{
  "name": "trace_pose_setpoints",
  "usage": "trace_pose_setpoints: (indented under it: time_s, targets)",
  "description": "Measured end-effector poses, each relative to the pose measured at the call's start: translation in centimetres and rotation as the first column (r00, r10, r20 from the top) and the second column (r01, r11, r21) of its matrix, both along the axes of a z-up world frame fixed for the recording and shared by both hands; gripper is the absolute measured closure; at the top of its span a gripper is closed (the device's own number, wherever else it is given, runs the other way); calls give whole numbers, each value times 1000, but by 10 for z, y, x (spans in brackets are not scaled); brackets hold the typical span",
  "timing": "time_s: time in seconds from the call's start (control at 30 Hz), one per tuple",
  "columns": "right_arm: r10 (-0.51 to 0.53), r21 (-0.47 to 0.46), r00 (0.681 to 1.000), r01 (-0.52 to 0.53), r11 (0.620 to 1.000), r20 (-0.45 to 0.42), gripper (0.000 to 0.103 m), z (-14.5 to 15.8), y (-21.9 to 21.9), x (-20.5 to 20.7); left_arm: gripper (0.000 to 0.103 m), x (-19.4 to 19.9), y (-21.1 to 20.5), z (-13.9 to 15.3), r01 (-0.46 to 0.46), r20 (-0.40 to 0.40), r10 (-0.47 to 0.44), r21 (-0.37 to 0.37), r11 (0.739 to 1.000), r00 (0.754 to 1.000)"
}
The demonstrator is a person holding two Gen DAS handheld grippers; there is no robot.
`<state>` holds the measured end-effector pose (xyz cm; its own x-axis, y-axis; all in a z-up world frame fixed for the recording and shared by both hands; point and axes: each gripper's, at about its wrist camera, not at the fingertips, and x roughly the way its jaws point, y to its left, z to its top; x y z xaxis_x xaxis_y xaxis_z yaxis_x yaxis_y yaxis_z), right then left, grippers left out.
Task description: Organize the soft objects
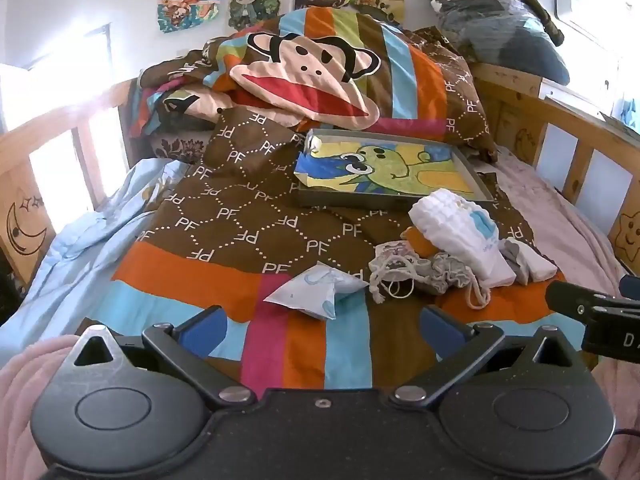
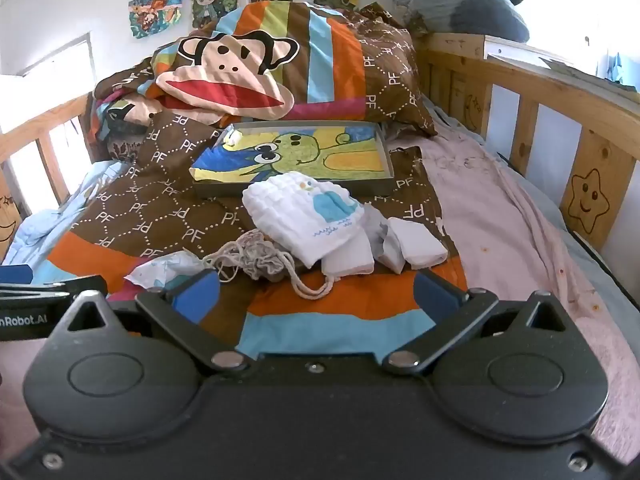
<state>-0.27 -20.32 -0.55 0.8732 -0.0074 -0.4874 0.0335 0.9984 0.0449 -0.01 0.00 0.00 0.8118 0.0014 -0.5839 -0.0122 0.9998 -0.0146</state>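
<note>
The duvet (image 1: 248,224) is smooth printed cotton-like cloth; the white quilted cloth (image 2: 300,212) looks puffy and matt. The bed frame (image 2: 560,120) is knotty varnished wood. Both claws' bodies are matt black plastic with shiny metal rivets.

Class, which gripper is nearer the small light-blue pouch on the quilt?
Left. The left gripper sits open just behind the pouch; the right gripper, also open, has the pouch off its left finger.

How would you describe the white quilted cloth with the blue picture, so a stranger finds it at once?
Start at the shallow tray with the green cartoon drawing on the bed. Just in front of it lies the white quilted cloth, topmost in the pile. Unlike the plain folded white cloths beside it, it has a puffy grid texture and a blue picture.
</note>
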Motion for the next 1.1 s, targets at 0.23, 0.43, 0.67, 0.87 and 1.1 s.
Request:
trace_pose_setpoints:
  time_s: [0.23,0.43,0.67,0.87,1.1]
  targets:
    - [2,6,1000,-2,1000,-2,0,0,0,0,1,1,1,-1,-4,-4,4,-4,1000,1000]
    - [1,7,1000,-1,1000,-3,0,0,-1,0,1,0,0,0,1,2,-1,0,1000,1000]
    - [0,6,1000,0,1000,-4,0,0,0,0,1,0,0,0,1,2,-1,0,1000,1000]
    - [1,6,1000,-1,1000,-4,0,0,0,0,1,0,0,0,-2,0,2,0,1000,1000]
    - [1,7,1000,-1,1000,-4,0,0,-1,0,1,0,1,2,-1,0,1,0,1000,1000]
